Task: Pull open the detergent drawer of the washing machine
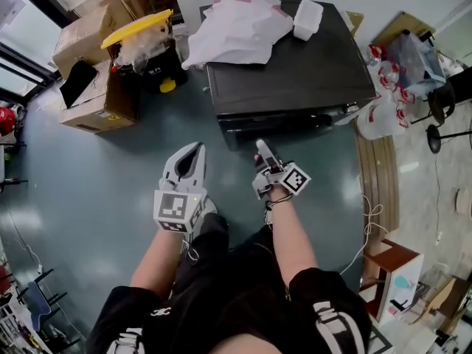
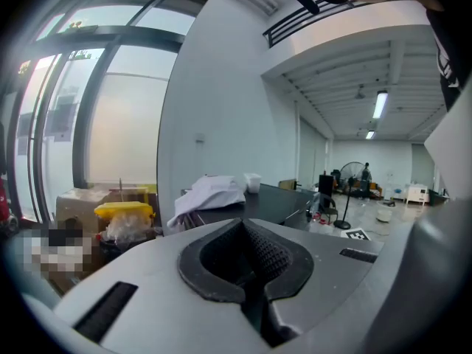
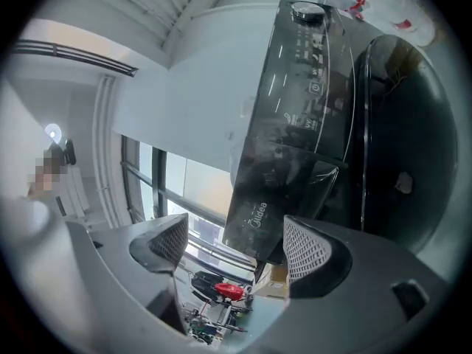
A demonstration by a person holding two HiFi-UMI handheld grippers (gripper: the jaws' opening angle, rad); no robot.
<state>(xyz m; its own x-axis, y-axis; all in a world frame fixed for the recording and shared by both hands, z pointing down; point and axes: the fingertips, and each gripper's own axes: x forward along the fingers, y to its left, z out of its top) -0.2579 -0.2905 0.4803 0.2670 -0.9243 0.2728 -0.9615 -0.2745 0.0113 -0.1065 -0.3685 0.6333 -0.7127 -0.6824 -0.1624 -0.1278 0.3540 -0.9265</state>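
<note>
Grey floor (image 1: 88,198) — detergent drawer (image 3: 274,190) partly hidden

Left gripper (image 1: 193,150) jaws together; right gripper (image 1: 261,148) jaws apart.

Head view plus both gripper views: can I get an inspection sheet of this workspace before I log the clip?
Surface: glossy grey-blue floor.
Job's things: black washing machine; its detergent drawer looks shut and untouched.
Clutter: white cloth and white tub on the machine's top; cardboard boxes and a yellow-lidded bin beside it.
Grippers: left hand-held gripper shut, empty; right hand-held gripper open, aimed at the drawer, apart from it.
Cables: white cord on the floor, right side.
Surroundings: tall windows; standing fan far off.
</note>
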